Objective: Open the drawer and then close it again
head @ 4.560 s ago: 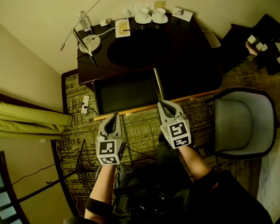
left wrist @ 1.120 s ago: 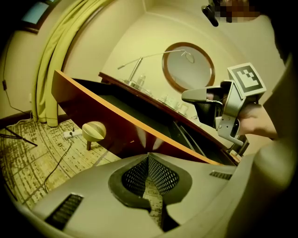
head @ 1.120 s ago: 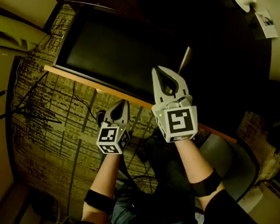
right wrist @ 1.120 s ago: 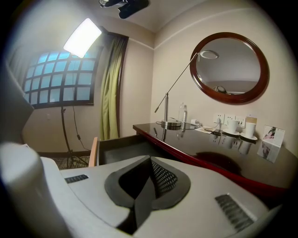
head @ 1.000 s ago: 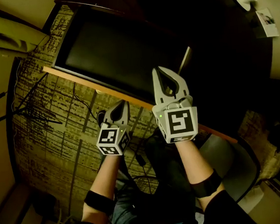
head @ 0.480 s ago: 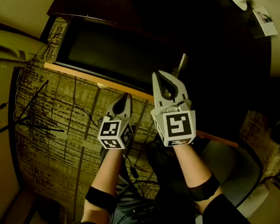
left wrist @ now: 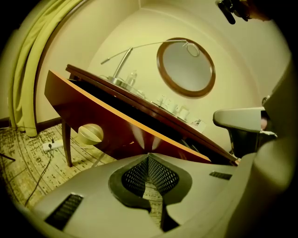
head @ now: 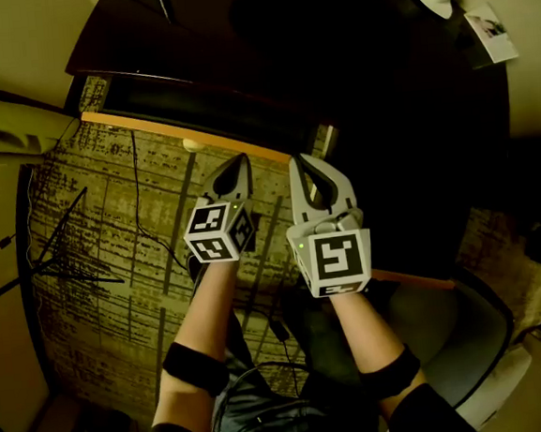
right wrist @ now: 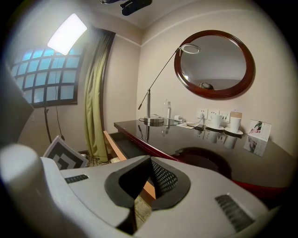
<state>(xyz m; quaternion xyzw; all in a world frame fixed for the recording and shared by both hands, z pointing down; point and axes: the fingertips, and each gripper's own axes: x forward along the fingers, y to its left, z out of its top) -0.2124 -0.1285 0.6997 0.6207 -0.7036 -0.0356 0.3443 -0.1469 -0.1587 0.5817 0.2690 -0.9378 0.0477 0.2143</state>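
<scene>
- The drawer (head: pixel 150 128) stands partly pulled out from under the dark desk (head: pixel 372 89), with a round knob (head: pixel 192 144) on its front.
- The left gripper (head: pixel 238 163) has its fingers pressed together, empty, just before the drawer front and right of the knob.
- The right gripper (head: pixel 300 164) has its fingers together, pinching nothing, at the drawer's right end.

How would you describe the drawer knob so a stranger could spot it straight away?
Find the dark desk under the oval mirror; its drawer stands partly open at the front. The knob is the round pale button on the drawer's reddish front panel, the only fitting on it.
</scene>
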